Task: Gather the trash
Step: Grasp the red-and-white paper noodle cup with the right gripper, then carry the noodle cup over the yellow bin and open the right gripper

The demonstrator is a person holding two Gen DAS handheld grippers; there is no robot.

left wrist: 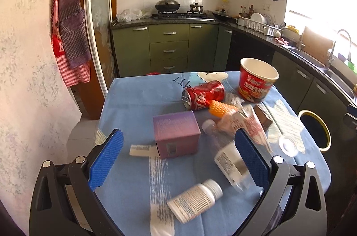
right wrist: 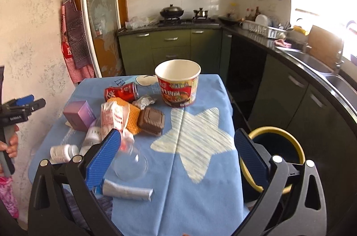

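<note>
A blue-clothed table (left wrist: 131, 102) holds scattered trash: a red cola can (left wrist: 204, 95) on its side, a red noodle cup (left wrist: 256, 82) upright, a purple box (left wrist: 176, 133), a white pill bottle (left wrist: 196, 200), a clear plastic bottle (left wrist: 229, 160) and wrappers (left wrist: 243, 122). My left gripper (left wrist: 178, 158) is open above the near part of the table. My right gripper (right wrist: 178, 158) is open over the star pattern (right wrist: 196, 142); the can (right wrist: 121, 92), cup (right wrist: 178, 86), brown box (right wrist: 151, 121) and a white tube (right wrist: 127, 190) show there.
A yellow-rimmed bin (right wrist: 276, 158) stands right of the table, also in the left wrist view (left wrist: 315, 130). Green kitchen cabinets (left wrist: 169, 48) and a dark counter with sink (left wrist: 312, 55) lie behind. The wall with hanging aprons (left wrist: 69, 35) is at left.
</note>
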